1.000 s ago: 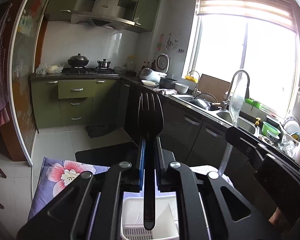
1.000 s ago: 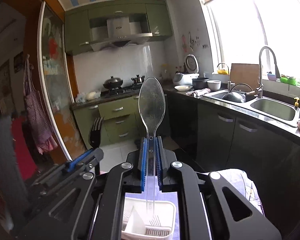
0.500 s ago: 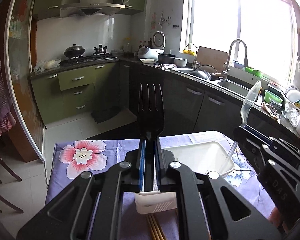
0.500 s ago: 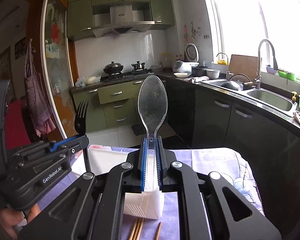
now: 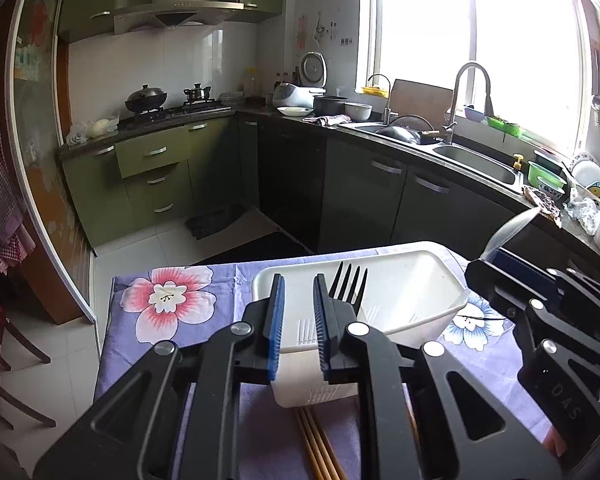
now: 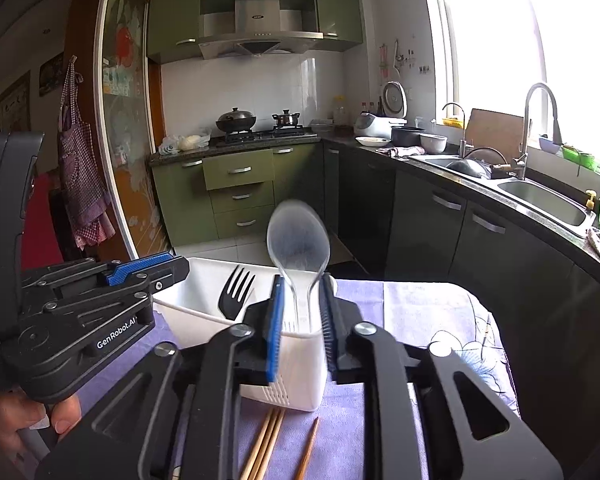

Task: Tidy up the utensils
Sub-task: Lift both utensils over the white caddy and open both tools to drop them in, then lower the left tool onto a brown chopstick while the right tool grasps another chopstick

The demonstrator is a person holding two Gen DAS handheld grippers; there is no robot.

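- The black fork (image 5: pixel 348 286) stands tines-up in the white utensil holder (image 5: pixel 412 304), leaning against the inner side of the left gripper's right-hand finger; in the right wrist view it (image 6: pixel 236 292) rests in the wide tray section.
- The clear plastic spoon (image 6: pixel 299 240) stands bowl-up in the holder's narrow front compartment (image 6: pixel 300 364), its handle running down between the right gripper's fingers, slightly blurred.
- The left gripper (image 5: pixel 297 320) has its jaws spread apart, with nothing between the blue pads; the fork is outside the gap.
- The right gripper (image 6: pixel 300 320) also has its jaws parted; the spoon handle sits between them, and no pad visibly presses on it.
- Wooden chopsticks (image 6: pixel 266 446) lie on the cloth just in front of the holder, with one more stick (image 6: pixel 308 448) slightly to the right.
- The holder sits on a purple floral tablecloth (image 5: pixel 168 304).
- A hand (image 6: pixel 28 428) grips the left gripper's handle at the lower left of the right wrist view.
- Beyond the table are green cabinets (image 6: pixel 236 184) and a sink (image 6: pixel 540 196) under the window.
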